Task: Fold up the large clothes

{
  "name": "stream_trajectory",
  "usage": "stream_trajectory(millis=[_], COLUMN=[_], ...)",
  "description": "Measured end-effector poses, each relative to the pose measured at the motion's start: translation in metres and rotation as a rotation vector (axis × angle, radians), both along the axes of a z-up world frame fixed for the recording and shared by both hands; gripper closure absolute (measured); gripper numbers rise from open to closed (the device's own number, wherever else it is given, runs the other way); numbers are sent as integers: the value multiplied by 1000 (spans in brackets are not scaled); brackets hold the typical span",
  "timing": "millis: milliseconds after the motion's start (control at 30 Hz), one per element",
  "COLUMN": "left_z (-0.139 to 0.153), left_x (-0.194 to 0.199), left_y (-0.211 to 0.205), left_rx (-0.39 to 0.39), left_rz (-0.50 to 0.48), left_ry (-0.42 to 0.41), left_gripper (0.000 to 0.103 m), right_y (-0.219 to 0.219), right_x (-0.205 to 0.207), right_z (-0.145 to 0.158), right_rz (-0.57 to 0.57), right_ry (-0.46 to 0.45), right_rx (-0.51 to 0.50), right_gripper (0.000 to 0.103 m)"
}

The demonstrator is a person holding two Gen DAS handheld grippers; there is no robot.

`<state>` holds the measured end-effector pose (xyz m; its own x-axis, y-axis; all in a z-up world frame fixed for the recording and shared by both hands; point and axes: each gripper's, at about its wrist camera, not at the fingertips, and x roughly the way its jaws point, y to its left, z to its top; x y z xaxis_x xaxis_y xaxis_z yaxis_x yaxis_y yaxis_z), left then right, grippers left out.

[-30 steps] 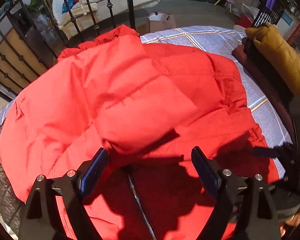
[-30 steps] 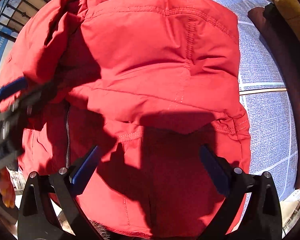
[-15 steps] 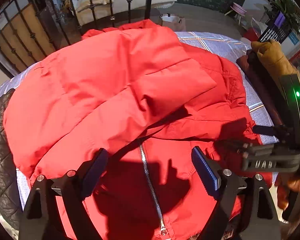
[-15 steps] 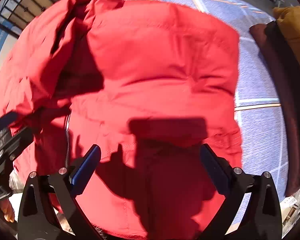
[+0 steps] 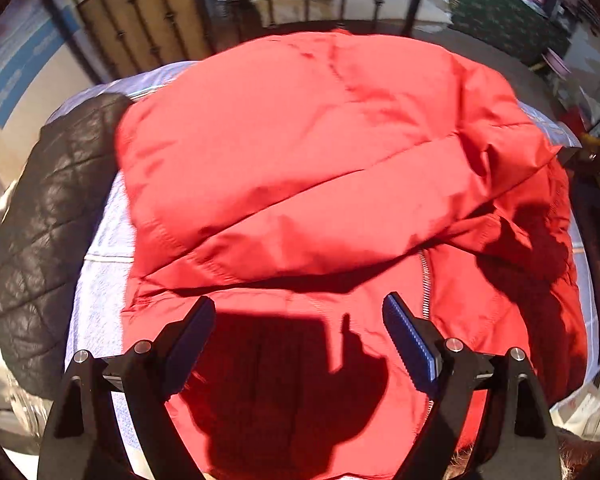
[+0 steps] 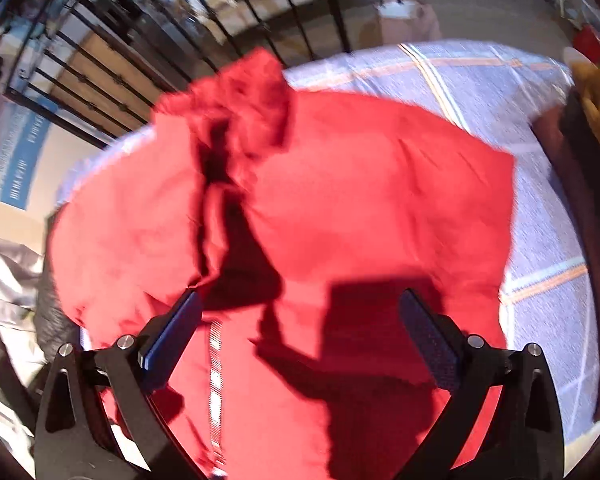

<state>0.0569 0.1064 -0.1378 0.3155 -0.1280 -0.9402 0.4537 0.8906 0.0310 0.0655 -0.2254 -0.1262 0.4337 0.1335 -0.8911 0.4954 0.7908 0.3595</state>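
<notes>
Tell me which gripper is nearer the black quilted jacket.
Left. The left gripper hangs over the red coat beside the black quilted jacket; the right gripper sits farther across it.

Both the left tongs (image 5: 299,330) and right tongs (image 6: 300,326) point steeply downward, jaws spread wide, gripping nothing.

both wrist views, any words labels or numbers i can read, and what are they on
Nothing can be read in either view.
Blue and white sign behind the railing, right wrist view: rows of white lettering, too blurred to read.
Same sign, left wrist view: only smeared marks.
Red jacket: no label or print shows.
</notes>
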Motion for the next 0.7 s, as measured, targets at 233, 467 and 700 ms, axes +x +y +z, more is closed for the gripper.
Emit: stream_trajectory(millis=[233, 467, 700], left_z=[4, 12, 15], left_x=[12, 27, 60], left_y=[21, 22, 6], left_rx=[12, 1, 2], left_rz=[57, 65, 43], left_ry=[-24, -57, -82], left_gripper=[19, 19, 19], right_y=[33, 71, 52], right_x=[45, 45, -10], right_z=[5, -17, -43], right_rz=[124, 303, 253], right_ry=[-60, 0, 65], right_rx=[30, -155, -90], right_gripper=[9, 92, 94])
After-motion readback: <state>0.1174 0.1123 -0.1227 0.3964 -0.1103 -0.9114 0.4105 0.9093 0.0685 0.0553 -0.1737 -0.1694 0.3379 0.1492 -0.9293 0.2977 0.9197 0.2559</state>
